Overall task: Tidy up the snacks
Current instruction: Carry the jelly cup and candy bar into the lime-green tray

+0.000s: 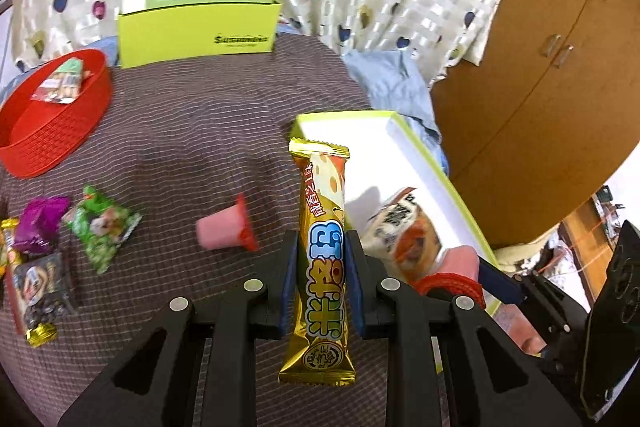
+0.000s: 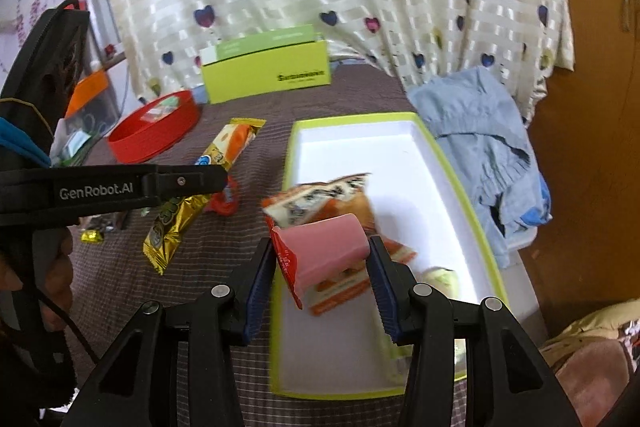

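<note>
My left gripper (image 1: 322, 267) is shut on a long gold snack bar (image 1: 323, 247), held upright above the striped tablecloth; the same bar (image 2: 208, 183) shows in the right wrist view beside the left gripper's black arm (image 2: 120, 187). My right gripper (image 2: 322, 267) is shut on a pink jelly cup (image 2: 324, 255) with a red foil lid, held over the green-rimmed white tray (image 2: 404, 147). An orange and white snack packet (image 2: 320, 199) lies in that tray under the cup. Another pink jelly cup (image 1: 226, 227) lies on its side on the cloth.
A red basket (image 1: 52, 131) holding a packet stands at the back left. An open green box (image 1: 200, 27) stands at the back by the heart-patterned curtain. Green, purple and dark snack packets (image 1: 100, 227) lie at the left. Blue cloth (image 2: 480, 131) lies right of the tray.
</note>
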A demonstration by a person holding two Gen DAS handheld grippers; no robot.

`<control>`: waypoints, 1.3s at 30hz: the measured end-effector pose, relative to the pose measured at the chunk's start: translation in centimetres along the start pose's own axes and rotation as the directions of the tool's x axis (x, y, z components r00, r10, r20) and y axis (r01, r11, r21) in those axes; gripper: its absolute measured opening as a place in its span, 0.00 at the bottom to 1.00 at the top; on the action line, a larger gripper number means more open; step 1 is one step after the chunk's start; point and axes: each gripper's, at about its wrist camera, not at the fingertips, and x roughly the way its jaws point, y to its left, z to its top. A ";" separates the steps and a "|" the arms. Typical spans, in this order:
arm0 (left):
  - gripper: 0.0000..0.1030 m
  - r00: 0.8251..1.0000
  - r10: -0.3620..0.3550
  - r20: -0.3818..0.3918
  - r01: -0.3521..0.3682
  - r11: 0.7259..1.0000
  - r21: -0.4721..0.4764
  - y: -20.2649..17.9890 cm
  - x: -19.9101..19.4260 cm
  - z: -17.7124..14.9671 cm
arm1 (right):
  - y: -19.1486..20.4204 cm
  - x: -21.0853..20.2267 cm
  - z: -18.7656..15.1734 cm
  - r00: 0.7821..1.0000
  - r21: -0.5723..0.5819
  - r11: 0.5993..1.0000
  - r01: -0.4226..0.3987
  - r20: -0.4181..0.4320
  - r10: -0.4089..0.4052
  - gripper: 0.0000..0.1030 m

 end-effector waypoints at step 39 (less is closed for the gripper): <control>0.23 0.994 -0.086 -0.074 0.084 0.996 -0.035 -4.0 8.1 3.0 | -6.4 3.0 -0.3 0.987 0.049 0.987 0.156 -0.055 -0.153 0.44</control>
